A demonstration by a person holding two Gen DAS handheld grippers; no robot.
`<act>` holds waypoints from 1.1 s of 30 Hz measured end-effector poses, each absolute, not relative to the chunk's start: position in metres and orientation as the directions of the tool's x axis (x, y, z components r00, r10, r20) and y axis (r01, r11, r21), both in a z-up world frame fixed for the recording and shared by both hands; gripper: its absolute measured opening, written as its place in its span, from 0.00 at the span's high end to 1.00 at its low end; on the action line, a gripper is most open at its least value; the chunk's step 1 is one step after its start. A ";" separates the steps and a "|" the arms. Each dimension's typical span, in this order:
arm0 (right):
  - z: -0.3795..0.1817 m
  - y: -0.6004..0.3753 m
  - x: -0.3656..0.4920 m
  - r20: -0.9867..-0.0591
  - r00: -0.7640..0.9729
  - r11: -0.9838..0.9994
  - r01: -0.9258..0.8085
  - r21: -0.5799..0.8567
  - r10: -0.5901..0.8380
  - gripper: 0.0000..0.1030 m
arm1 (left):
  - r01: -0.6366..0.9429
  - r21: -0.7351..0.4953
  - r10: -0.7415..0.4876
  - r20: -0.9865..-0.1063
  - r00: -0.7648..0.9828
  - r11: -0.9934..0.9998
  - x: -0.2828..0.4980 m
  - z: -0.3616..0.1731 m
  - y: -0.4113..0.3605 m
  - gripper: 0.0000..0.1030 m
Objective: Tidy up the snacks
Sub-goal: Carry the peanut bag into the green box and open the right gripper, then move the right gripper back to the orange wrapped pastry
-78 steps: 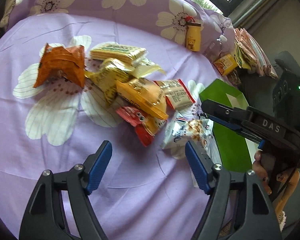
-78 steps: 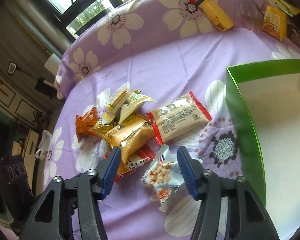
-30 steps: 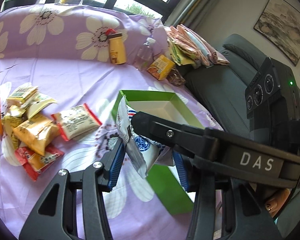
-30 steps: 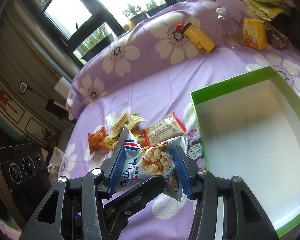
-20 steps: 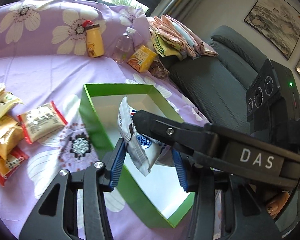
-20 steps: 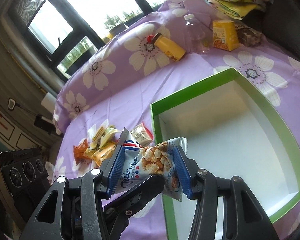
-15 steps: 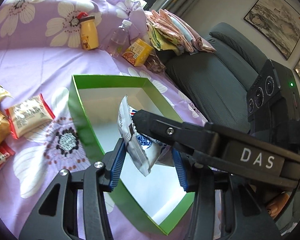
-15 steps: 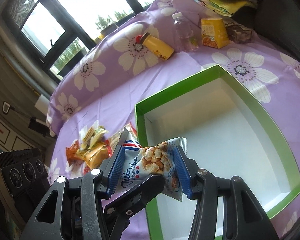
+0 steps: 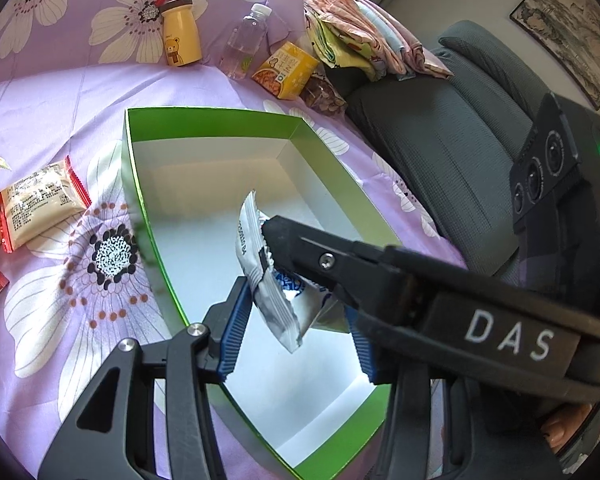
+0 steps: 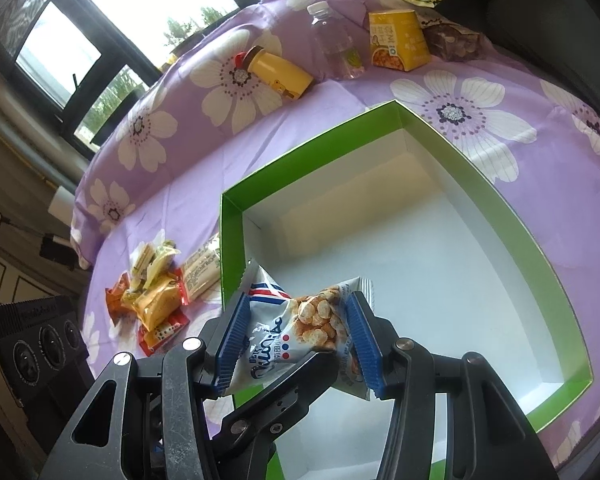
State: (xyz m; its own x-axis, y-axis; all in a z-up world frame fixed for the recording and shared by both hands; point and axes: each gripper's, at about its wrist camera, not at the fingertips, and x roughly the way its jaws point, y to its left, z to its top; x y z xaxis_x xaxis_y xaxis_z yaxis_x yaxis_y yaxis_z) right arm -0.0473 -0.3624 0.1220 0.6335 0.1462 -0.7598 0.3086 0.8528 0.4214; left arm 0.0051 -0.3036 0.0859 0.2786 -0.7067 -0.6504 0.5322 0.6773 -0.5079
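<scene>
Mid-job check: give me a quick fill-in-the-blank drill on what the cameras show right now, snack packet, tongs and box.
1. The white popcorn snack packet is clamped between the blue pads of both the right tongs and the ____ tongs.
2. The packet hangs above the shallow cardboard box, whose walls are ____ in colour.
3. The white floor of that box holds ____ snacks so far.
4. The yellow bear-print bottle stands beside a clear ____ bottle.

Missing words: left; green; no; plastic

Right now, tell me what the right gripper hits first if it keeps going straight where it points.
Probably the white floor of the green box: the right gripper, shut on the snack bag, aims down into it. Depth unclear.
</scene>
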 end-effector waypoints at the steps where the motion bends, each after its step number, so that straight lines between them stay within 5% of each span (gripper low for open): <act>1: 0.123 -0.362 -0.048 -0.762 0.634 0.857 0.312 0.410 0.133 0.49 | 0.536 -0.500 -0.702 -0.655 0.280 0.680 0.004 0.086 -0.305 0.54; 6: 0.129 -0.366 -0.052 -0.761 0.644 0.862 0.343 0.373 0.073 0.43 | 0.532 -0.454 -0.665 -0.676 0.317 0.715 -0.001 0.090 -0.303 0.50; 8: 0.135 -0.366 -0.055 -0.758 0.652 0.870 0.374 0.322 0.000 0.34 | 0.539 -0.453 -0.671 -0.668 0.322 0.710 -0.002 0.094 -0.298 0.44; 13: 0.145 -0.368 -0.060 -0.714 0.700 0.863 0.346 0.368 0.024 0.31 | 0.511 -0.437 -0.652 -0.652 0.386 0.740 -0.007 0.113 -0.276 0.31; 33: 0.172 -0.335 -0.068 -0.598 0.797 0.877 0.229 0.423 0.080 0.20 | 0.122 -0.300 -0.307 -0.712 0.632 0.946 -0.010 0.200 -0.105 0.20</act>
